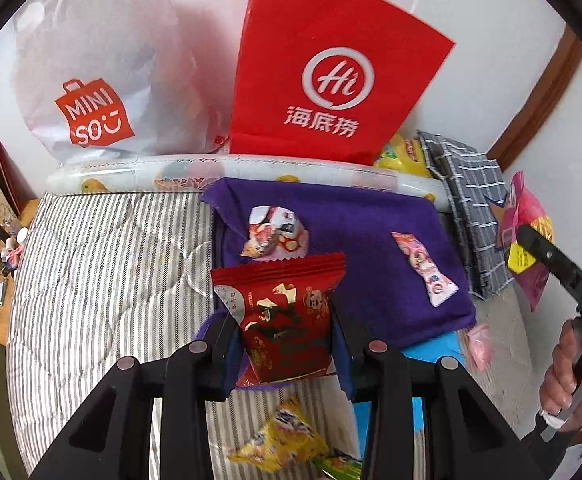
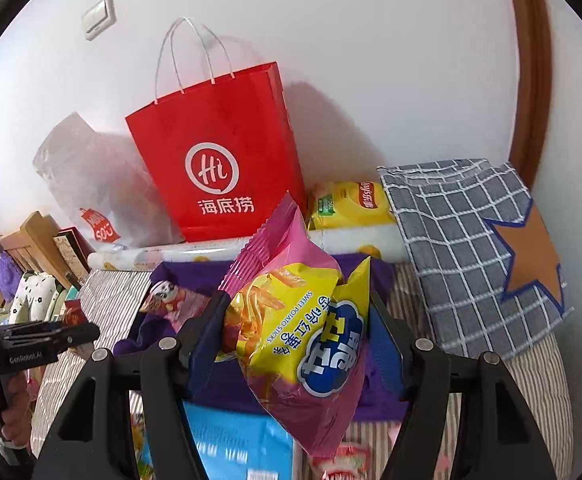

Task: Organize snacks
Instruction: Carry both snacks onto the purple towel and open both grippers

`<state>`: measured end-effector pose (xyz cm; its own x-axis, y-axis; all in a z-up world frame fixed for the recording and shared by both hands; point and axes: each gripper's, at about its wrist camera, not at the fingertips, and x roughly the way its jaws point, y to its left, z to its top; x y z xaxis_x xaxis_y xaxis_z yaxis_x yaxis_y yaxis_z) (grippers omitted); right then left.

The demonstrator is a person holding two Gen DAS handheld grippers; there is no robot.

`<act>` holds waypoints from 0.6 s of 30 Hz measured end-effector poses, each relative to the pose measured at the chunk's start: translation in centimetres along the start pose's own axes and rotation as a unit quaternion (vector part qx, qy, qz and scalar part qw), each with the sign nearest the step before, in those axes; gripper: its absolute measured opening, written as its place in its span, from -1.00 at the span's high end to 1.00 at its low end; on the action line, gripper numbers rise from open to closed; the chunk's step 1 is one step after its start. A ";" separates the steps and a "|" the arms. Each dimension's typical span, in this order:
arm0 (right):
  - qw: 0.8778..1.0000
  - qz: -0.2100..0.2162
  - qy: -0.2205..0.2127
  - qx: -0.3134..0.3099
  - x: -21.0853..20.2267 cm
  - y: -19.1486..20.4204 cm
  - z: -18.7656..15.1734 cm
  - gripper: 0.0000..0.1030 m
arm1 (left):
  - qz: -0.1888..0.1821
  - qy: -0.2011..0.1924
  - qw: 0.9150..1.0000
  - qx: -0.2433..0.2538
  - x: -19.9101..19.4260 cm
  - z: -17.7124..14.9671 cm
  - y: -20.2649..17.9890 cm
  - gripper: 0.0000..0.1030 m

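My left gripper (image 1: 283,320) is shut on a red snack packet (image 1: 283,320) and holds it above the near edge of a purple cloth (image 1: 371,232). On the cloth lie a white and red wrapped snack (image 1: 275,232) and a small pink and white candy packet (image 1: 423,268). My right gripper (image 2: 295,332) is shut on a pink and yellow bag of sweet potato sticks (image 2: 295,332), held above the cloth (image 2: 179,276). The left gripper with its red packet (image 2: 73,312) shows at the left of the right wrist view.
A red paper bag (image 1: 331,72) and a white Miniso bag (image 1: 91,72) lean on the wall behind a rolled mat (image 1: 131,172). A checked grey bag (image 2: 463,248) and yellow chips (image 2: 351,204) sit right. Yellow snacks (image 1: 283,440) and a blue packet (image 2: 235,440) lie on the striped quilt (image 1: 111,280).
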<state>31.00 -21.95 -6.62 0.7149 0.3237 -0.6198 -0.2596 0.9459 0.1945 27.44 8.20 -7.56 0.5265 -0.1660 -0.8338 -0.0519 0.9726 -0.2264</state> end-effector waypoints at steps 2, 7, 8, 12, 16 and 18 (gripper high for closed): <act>1.000 0.004 0.005 0.000 1.4 0.1 0.4 -0.29 | 0.001 0.008 1.000 -0.004 1.0 0.2 0.4 0.30; 1.000 0.017 0.025 0.000 5.2 0.9 0.8 -0.29 | -0.001 0.028 1.000 -0.008 3.7 0.6 0.8 0.30; 0.999 0.018 0.030 -0.002 5.9 1.1 0.8 -0.29 | -0.003 0.032 0.999 -0.008 4.2 0.7 0.7 0.30; 0.999 0.020 0.045 -0.006 8.2 1.4 0.9 -0.29 | -0.011 0.045 0.999 0.000 6.1 1.1 0.2 0.30; 0.998 0.026 0.058 -0.001 10.1 1.5 0.4 -0.29 | -0.018 0.063 0.998 0.006 7.9 1.0 0.2 0.30; 0.997 0.026 0.069 -0.002 11.0 1.6 0.0 -0.29 | -0.019 0.069 0.997 0.005 8.6 1.0 0.3 0.30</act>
<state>38.45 -16.85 -13.14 0.6052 0.3653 -0.7073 -0.2961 0.9280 0.2259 32.79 7.27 -14.26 0.4052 -0.2228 -0.8867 -0.0255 0.9667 -0.2545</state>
